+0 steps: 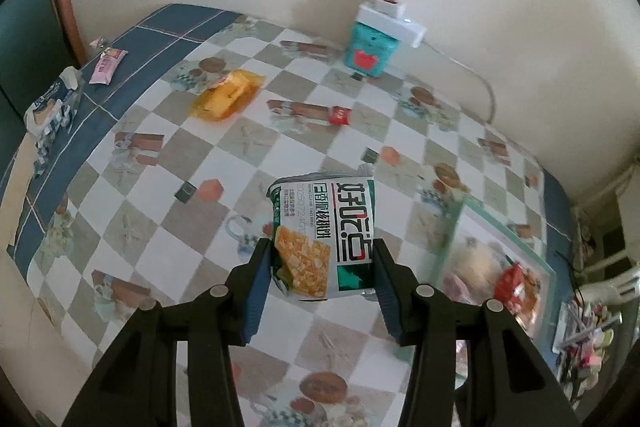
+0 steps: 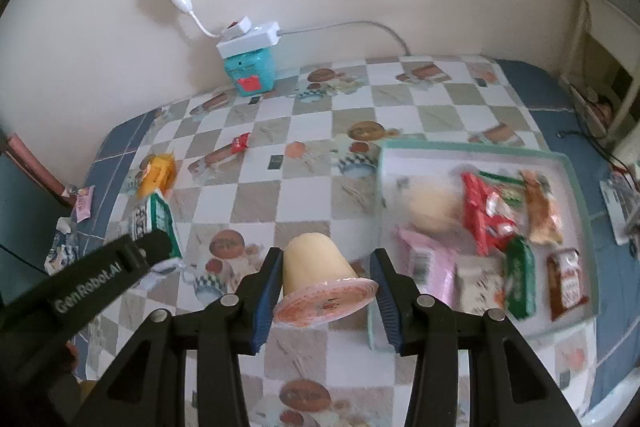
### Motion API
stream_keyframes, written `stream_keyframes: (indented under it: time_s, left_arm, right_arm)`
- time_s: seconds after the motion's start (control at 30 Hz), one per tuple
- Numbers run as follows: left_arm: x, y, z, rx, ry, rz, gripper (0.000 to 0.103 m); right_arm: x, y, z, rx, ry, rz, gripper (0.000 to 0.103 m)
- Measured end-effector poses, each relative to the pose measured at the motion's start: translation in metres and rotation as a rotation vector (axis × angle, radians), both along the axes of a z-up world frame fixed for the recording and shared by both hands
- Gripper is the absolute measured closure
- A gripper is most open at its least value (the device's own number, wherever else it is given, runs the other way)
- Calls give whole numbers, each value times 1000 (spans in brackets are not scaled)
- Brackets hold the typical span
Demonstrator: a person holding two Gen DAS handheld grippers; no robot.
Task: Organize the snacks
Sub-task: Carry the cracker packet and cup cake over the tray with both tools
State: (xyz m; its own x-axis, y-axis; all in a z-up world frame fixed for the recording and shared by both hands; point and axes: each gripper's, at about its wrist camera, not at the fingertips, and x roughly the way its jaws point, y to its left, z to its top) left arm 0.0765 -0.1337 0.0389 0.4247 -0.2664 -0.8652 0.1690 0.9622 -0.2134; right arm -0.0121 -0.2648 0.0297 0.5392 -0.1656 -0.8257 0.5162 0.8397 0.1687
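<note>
My left gripper (image 1: 322, 259) is shut on a green-and-white snack packet (image 1: 324, 231) and holds it above the checked tablecloth; the packet also shows in the right wrist view (image 2: 154, 223). My right gripper (image 2: 326, 279) is shut on a pale yellow jelly cup (image 2: 320, 267) with an orange lid, left of the pale green tray (image 2: 576, 171). The tray holds several snack packs, among them a red pack (image 2: 484, 215) and a second jelly cup (image 2: 430, 205). An orange packet (image 1: 226, 95) and a small red packet (image 1: 339, 115) lie farther back on the table.
A teal box (image 1: 370, 53) with a white power strip (image 1: 394, 17) on top stands against the far wall. A pink packet (image 1: 106, 65) and a crumpled blue-white wrapper (image 1: 52, 111) lie at the table's left edge. The left gripper's arm (image 2: 88, 283) crosses the right wrist view.
</note>
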Motion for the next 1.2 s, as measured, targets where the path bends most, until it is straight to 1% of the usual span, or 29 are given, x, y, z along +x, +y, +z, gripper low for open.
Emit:
stream_keyframes:
  time_s: [0.23,0.4,0.5,0.73,0.83,0.97,1.07,1.2]
  left_arm:
    - [-26,-27,6,9,-27,-91,53]
    - [-40,-54,-1,4,9,-162,53]
    - [-50,-73,-7,15,26,-206,53]
    - [-81,-125,-20,27,55,-364,53]
    - [-93,-143,-25,36,50,-423,53]
    - [-101,-159,-32,58,48,-468,52]
    - [-102,-167,-41,57,71,-484,52]
    - [-102,-177,-53,59,104,-497,52]
  right_arm:
    - [-44,-25,-5,25,2,-84,56]
    - [-64,-60,-11,32,26,-181,56]
    - [-79,-88,-20,66,46,-252,56]
    - [-114,-137,-33,116,63,-386,56]
    - [-127,-153,-39,146,63,-422,56]
    - [-143,-172,-49,176,72,-468,56]
    - [-151,-181,-54,189,74,-489,56]
    - [-152,-185,-59,199,79,-490,56]
